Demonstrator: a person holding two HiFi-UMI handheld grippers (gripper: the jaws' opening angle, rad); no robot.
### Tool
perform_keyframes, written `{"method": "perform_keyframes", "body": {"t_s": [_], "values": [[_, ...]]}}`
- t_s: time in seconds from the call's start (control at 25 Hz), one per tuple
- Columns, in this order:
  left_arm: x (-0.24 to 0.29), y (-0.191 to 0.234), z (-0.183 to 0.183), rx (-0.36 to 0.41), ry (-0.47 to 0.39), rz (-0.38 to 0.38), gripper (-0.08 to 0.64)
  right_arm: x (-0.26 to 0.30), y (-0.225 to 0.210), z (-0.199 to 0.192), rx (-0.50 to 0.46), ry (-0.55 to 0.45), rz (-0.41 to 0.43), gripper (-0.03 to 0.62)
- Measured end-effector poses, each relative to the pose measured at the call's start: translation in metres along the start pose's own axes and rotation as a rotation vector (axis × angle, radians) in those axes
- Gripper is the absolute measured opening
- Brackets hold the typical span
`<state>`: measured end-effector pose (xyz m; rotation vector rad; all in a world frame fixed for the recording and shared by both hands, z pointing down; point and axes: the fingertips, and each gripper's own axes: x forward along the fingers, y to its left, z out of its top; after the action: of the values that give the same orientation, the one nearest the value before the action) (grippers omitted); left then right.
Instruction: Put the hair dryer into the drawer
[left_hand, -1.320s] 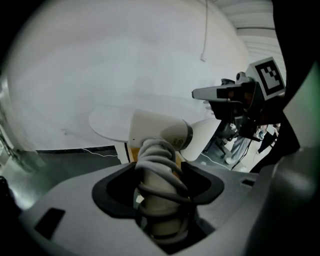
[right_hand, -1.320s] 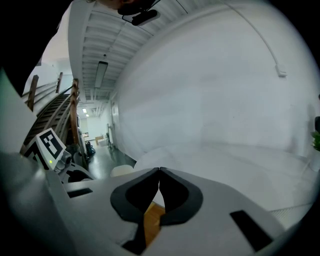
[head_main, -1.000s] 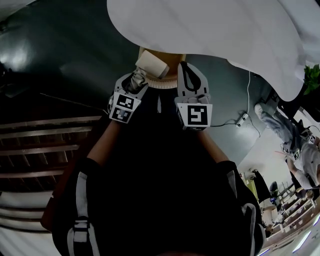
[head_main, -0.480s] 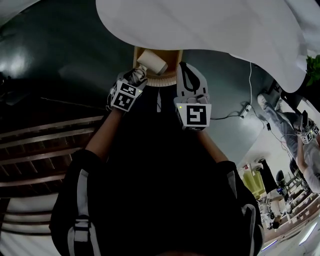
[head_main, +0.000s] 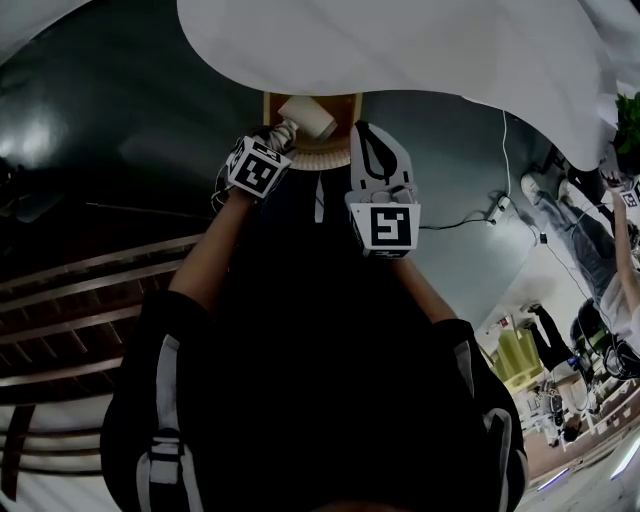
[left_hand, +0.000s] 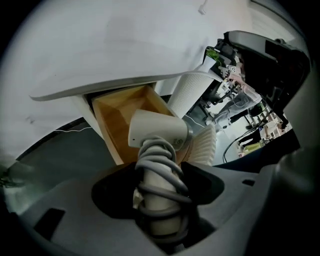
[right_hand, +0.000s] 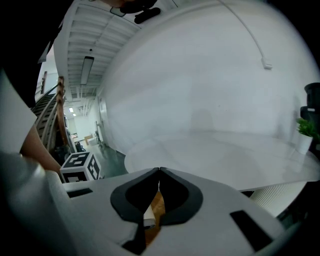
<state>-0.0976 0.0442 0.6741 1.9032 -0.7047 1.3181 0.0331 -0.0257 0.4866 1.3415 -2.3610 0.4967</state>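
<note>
Now smooth white hair dryer (left_hand: 157, 134) hovering at the open wooden drawer's (left_hand: 112, 112) mouth, grey cord (left_hand: 161, 156) coiling round its handle, left gripper (left_hand: 159, 200) fingers clasping that handle, rounded white table (left_hand: 115, 45) overhanging the drawer, ribbed white column (left_hand: 192, 90) standing beside, right gripper (right_hand: 159, 172) fingers pressing together, empty.

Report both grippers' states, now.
Left gripper: closed on the hair dryer.
Right gripper: closed, empty.

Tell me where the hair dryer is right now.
In the left gripper view, the hair dryer is held by its cord-wrapped handle in the left hand-held gripper, its head over the open wooden drawer under the white table.
</note>
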Motion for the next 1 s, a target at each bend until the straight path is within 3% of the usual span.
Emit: {"method": "perform_keyframes", "body": {"t_s": [0.44, 0.72, 1.0], "values": [[0.015, 0.005, 0.001, 0.037, 0.145, -0.044, 0.281, 0.002, 0.002, -0.016, 0.033, -0.019, -0.005, 0.023], [0.011, 0.012, 0.016, 0.148, 0.151, -0.015, 0.281, -0.003, 0.005, -0.019, 0.019, -0.024, -0.020, 0.023], [0.032, 0.027, 0.023, 0.358, 0.217, 0.029, 0.282, -0.002, 0.003, -0.030, 0.017, 0.005, -0.035, 0.023]]}}
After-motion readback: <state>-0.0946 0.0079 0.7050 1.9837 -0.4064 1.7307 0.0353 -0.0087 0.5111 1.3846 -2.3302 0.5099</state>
